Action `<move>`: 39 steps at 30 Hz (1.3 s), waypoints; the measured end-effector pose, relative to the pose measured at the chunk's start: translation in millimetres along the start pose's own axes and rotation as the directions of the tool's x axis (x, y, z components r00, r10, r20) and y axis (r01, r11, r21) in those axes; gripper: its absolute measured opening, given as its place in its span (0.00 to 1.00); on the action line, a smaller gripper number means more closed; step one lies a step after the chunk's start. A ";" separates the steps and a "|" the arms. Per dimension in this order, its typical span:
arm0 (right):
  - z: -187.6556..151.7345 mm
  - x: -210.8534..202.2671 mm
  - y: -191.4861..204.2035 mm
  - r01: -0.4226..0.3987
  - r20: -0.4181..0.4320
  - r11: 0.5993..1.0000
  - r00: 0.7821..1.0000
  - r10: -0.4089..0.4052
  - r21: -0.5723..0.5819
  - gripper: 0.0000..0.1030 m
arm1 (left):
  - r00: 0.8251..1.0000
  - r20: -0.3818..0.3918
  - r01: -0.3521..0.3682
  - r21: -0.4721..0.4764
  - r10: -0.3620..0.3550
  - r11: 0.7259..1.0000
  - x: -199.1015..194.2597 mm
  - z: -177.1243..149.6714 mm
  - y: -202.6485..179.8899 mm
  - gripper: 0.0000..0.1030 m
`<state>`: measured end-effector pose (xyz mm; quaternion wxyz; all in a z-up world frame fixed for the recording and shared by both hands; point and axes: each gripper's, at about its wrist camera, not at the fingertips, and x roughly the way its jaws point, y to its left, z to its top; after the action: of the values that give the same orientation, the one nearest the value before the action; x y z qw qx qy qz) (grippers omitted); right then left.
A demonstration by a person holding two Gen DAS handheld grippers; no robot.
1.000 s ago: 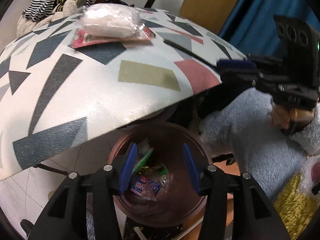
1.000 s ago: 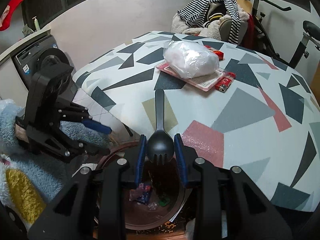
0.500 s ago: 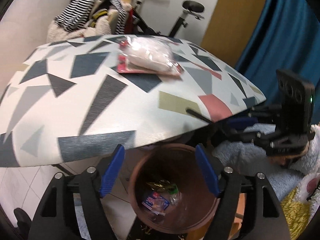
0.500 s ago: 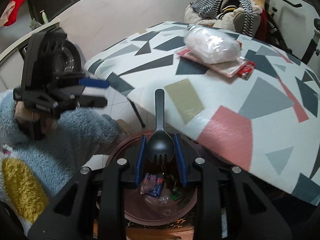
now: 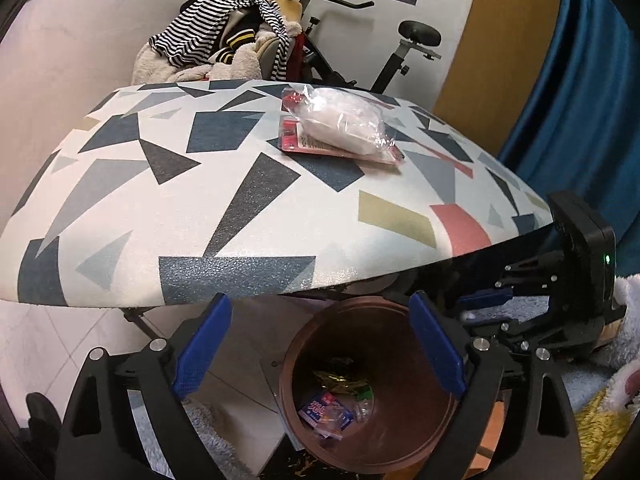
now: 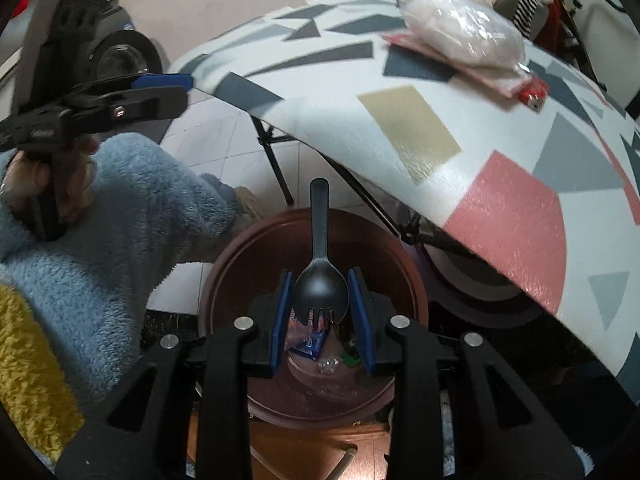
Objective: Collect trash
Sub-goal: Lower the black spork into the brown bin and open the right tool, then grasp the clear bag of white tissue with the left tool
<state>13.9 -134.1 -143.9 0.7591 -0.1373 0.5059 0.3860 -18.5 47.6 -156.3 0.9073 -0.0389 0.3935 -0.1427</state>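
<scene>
My right gripper (image 6: pixel 322 308) is shut on the head of a black plastic spork (image 6: pixel 320 248) and holds it over the brown round bin (image 6: pixel 224 276), which has wrappers in the bottom. My left gripper (image 5: pixel 318 348) is open and empty above the same bin (image 5: pixel 400 432), off the table's near edge. A clear bag of white stuff (image 5: pixel 344 124) lies on a red card (image 5: pixel 292 140) on the patterned table (image 5: pixel 200 200). The bag (image 6: pixel 460 32) also shows in the right wrist view, with a red lighter (image 6: pixel 532 94) beside it.
A chair heaped with striped clothes (image 5: pixel 216 48) and an exercise bike (image 5: pixel 404 52) stand behind the table. A blue curtain (image 5: pixel 592 100) hangs at the right. The table's folding legs (image 6: pixel 276 160) stand close to the bin. The person's fluffy blue sleeve (image 6: pixel 120 220) is at the left.
My right gripper has carried the spork off the table edge and down over the bin. My left gripper has opened wide, pulled back and risen away from the bin.
</scene>
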 end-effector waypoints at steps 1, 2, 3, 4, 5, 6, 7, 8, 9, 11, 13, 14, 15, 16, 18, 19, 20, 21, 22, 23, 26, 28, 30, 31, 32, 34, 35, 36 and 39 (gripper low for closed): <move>-0.7 2.2 -2.4 0.000 -0.006 1.000 1.000 0.000 0.014 0.30 | 1.000 -0.006 -0.004 0.014 0.004 1.000 1.3 -0.4 -2.7 0.86; -1.5 3.6 -3.9 0.001 -0.009 1.000 1.000 -0.001 0.022 0.31 | 1.000 -0.011 -0.005 0.023 0.005 1.000 2.7 -0.7 -4.3 0.86; -1.6 5.0 -5.4 0.003 -0.012 1.000 1.000 -0.003 0.029 0.31 | 1.000 -0.019 -0.004 0.034 0.005 0.999 4.3 -1.4 -6.5 0.87; -2.3 6.4 -6.2 0.006 -0.016 0.999 1.000 -0.006 0.035 0.31 | 1.000 -0.027 -0.001 0.044 0.003 0.999 6.1 -2.0 -8.1 0.87; -2.6 7.2 -7.1 0.009 -0.019 0.999 1.000 -0.009 0.038 0.31 | 0.999 -0.032 0.000 0.048 0.002 0.999 7.4 -2.5 -8.9 0.87; -2.5 8.3 -7.5 0.014 -0.023 0.999 1.000 -0.013 0.040 0.31 | 0.999 -0.037 0.001 0.052 0.001 0.999 8.7 -3.0 -9.7 0.88; -2.7 9.4 -7.5 0.018 -0.027 0.999 0.999 -0.017 0.041 0.31 | 0.999 -0.040 0.002 0.052 0.000 0.999 9.5 -3.4 -10.1 0.88; -3.2 10.1 -7.3 0.022 -0.029 0.999 0.999 -0.021 0.041 0.31 | 0.999 -0.042 0.004 0.051 -0.001 0.999 10.1 -3.5 -10.0 0.88; -3.1 9.9 -8.0 0.024 -0.030 0.999 0.999 -0.023 0.041 0.31 | 0.999 -0.042 0.004 0.050 -0.002 0.999 10.4 -3.5 -9.9 0.88; -3.5 10.4 -8.8 0.030 -0.030 0.999 0.999 -0.029 0.042 0.31 | 0.999 -0.042 0.006 0.046 -0.004 0.999 10.3 -3.9 -9.2 0.88; -3.9 10.2 -10.2 0.038 -0.029 0.998 0.999 -0.037 0.047 0.31 | 0.999 -0.041 0.006 0.043 -0.004 0.999 10.0 -4.0 -8.9 0.89; -3.5 10.4 -11.4 0.042 -0.029 0.998 0.999 -0.041 0.050 0.31 | 0.999 -0.041 0.006 0.042 -0.004 0.999 10.0 -4.0 -8.6 0.89; -3.4 10.4 -12.5 0.048 -0.026 0.997 0.999 -0.047 0.053 0.32 | 0.999 -0.040 0.006 0.041 -0.004 0.999 9.9 -3.9 -8.6 0.89; -3.6 10.0 -13.4 0.050 -0.024 0.997 0.999 -0.048 0.061 0.38 | 0.999 -0.040 0.006 0.040 -0.004 0.999 9.6 -4.1 -8.4 0.90; -3.7 7.7 -15.5 0.049 -0.010 0.996 0.999 -0.048 0.070 0.54 | 0.999 -0.039 0.006 0.039 -0.005 0.999 9.3 -4.0 -8.3 0.90; -3.5 5.0 -16.4 0.048 0.008 0.996 0.999 -0.048 0.076 0.66 | 0.999 -0.038 0.007 0.038 -0.005 0.999 9.0 -4.0 -8.2 0.90; -3.7 3.0 -17.4 0.044 0.019 0.996 0.999 -0.046 0.079 0.75 | 0.999 -0.037 0.007 0.036 -0.005 0.999 8.7 -4.1 -8.0 0.90; -3.9 0.6 -18.3 0.039 0.033 0.996 0.999 -0.042 0.083 0.79 | 0.999 -0.037 0.007 0.035 -0.006 0.999 8.5 -3.8 -7.7 0.90; -4.6 -3.7 -20.2 0.032 0.052 0.996 0.998 -0.037 0.089 0.88 | 0.999 -0.036 0.007 0.033 -0.006 0.999 8.1 -3.9 -7.6 0.90; -4.8 -6.3 -21.4 0.028 0.064 0.995 0.997 -0.034 0.093 0.93 | 0.999 -0.035 0.008 0.032 -0.007 0.999 8.0 -3.8 -7.5 0.90; -4.9 -14.5 -25.4 0.041 0.099 0.993 0.994 -0.052 0.110 0.94 | 0.999 -0.034 0.009 0.028 -0.008 1.000 7.9 -3.3 -7.0 0.90; -4.9 -17.2 -26.9 0.048 0.109 0.991 0.992 -0.062 0.122 0.94 | 0.999 -0.032 0.010 0.026 -0.009 1.000 7.4 -3.4 -6.6 0.90; -3.1 -19.3 -28.4 0.057 0.117 0.990 0.990 -0.072 0.127 0.94 | 0.999 -0.032 0.011 0.026 -0.010 1.000 7.3 -3.5 -6.2 0.90; -2.6 -20.5 -28.6 0.062 0.123 0.990 0.989 -0.078 0.129 0.94 | 0.999 -0.032 0.011 0.026 -0.010 1.000 7.3 -3.5 -6.3 0.90; -2.3 -21.6 -29.3 0.066 0.128 0.989 0.988 -0.083 0.131 0.94 | 0.999 -0.031 0.011 0.026 -0.010 1.000 7.2 -3.5 -6.3 0.90; -1.9 -23.3 -30.5 0.071 0.132 0.988 0.987 -0.089 0.136 0.95 | 0.999 -0.032 0.012 0.026 -0.011 1.000 7.3 -3.6 -6.2 0.91; -2.0 -24.1 -31.5 0.073 0.132 0.987 0.987 -0.092 0.140 0.95 | 0.999 -0.032 0.012 0.026 -0.011 1.000 7.3 -3.6 -6.3 0.92; -2.3 -25.0 -32.8 0.077 0.132 0.986 0.987 -0.096 0.145 0.95 | 0.999 -0.032 0.012 0.025 -0.011 1.000 7.1 -3.6 -6.4 0.92; -1.9 -26.0 -36.3 0.082 0.138 0.982 0.985 -0.106 0.168 0.95 | 0.999 -0.032 0.012 0.026 -0.012 1.000 7.2 -3.7 -6.4 0.94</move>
<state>34.1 -171.0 -128.6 0.8203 -0.0702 0.4713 0.3165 -17.9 39.5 -162.7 0.9006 -0.0273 0.4057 -0.1538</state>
